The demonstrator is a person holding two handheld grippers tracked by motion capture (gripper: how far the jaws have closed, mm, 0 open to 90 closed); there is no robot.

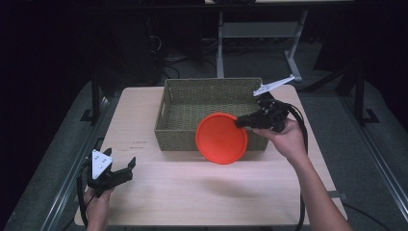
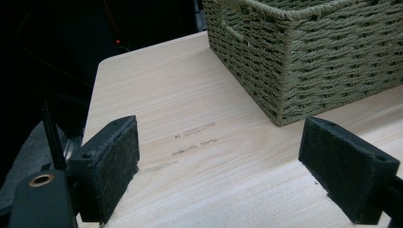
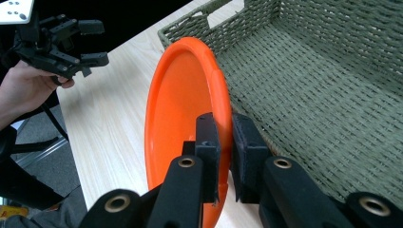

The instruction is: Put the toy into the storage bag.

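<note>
Hanging on edge at the near wall of the basket is the orange plate (image 1: 221, 138), pinched at its right rim by the right gripper (image 1: 239, 122), whose two black pads are clamped tight on either side of the rim (the right gripper view makes this really clear, the plate (image 3: 183, 114) stands almost upright between them). From the high view the plate sits in front of the woven green basket (image 1: 169, 113), overlapping its near wall and off the table, so I'd say this is the carry step: plate picked up and on its way into the basket, not yet inside. Next move, my guess, is to lift it a bit over the near wall, tilt it flat and let go over the basket floor (image 3: 304, 90); clipping the rim on that wall looks like the main thing to watch. The left gripper (image 1: 120, 169) is way off at the near left corner of the wooden table (image 1: 192, 192), jaws spread wide with nothing between them, and its own view looks past its pads at the bare tabletop (image 2: 190, 95) and the basket's corner (image 2: 285, 61).
</note>
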